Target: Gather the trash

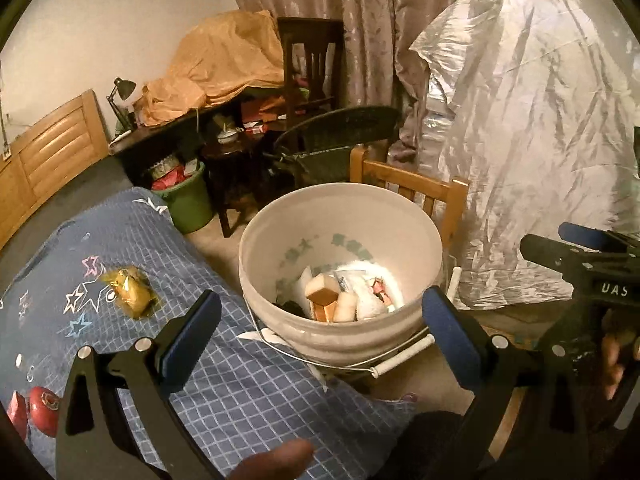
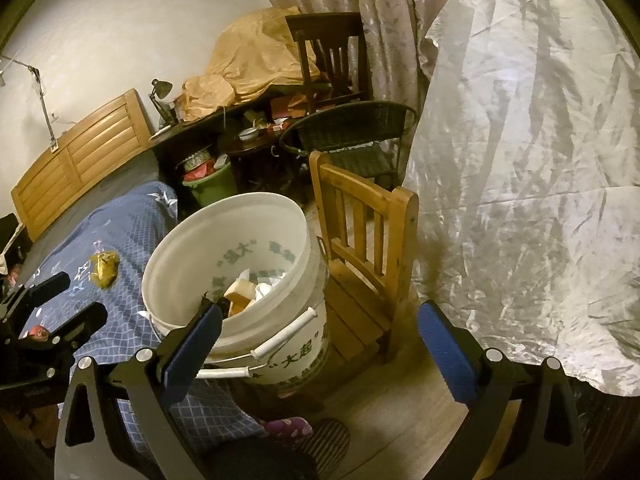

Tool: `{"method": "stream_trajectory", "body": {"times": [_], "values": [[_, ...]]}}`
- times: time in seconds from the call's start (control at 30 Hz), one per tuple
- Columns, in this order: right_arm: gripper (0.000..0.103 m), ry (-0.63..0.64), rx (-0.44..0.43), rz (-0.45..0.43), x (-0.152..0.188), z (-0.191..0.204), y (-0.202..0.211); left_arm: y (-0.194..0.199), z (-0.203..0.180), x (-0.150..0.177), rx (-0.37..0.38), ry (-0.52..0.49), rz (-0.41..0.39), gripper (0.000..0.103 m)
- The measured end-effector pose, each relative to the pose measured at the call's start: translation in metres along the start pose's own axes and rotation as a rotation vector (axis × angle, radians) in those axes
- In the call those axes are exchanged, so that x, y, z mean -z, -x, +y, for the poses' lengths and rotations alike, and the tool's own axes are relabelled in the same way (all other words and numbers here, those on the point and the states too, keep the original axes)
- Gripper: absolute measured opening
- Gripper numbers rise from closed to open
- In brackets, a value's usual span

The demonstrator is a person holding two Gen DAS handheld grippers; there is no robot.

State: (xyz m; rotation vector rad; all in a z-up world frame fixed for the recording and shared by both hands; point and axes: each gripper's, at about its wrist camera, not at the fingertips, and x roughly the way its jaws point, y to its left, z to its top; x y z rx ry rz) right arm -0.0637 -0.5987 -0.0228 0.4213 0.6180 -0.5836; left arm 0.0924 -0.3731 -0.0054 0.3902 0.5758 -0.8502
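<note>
Left wrist view: my left gripper (image 1: 320, 332) hangs with its blue-padded fingers spread wide, holding nothing, above a white plastic bucket (image 1: 416, 240) (scraps and wrappers already lie in its bottom). A yellow crumpled wrapper (image 1: 130, 290) rests on the blue star-print quilt (image 1: 240, 392), left of the bucket. My right gripper (image 2: 318, 348) is likewise spread wide and empty, beside a small wooden chair (image 2: 380, 220)

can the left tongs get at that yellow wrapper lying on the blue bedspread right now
Probably yes. The left tongs are open and hold nothing, and the yellow wrapper lies in the open on the bedspread, just left of them. The white bucket stands to the other side, so nothing visible blocks the way.
</note>
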Motion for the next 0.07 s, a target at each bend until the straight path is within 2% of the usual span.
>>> {"method": "stream_trajectory", "body": {"times": [0.07], "values": [[0.098, 0.002, 0.0, 0.0, 0.0011, 0.0013, 0.0006, 0.0016, -0.0001, 0.0014, -0.001, 0.001, -0.004, 0.097]]}}
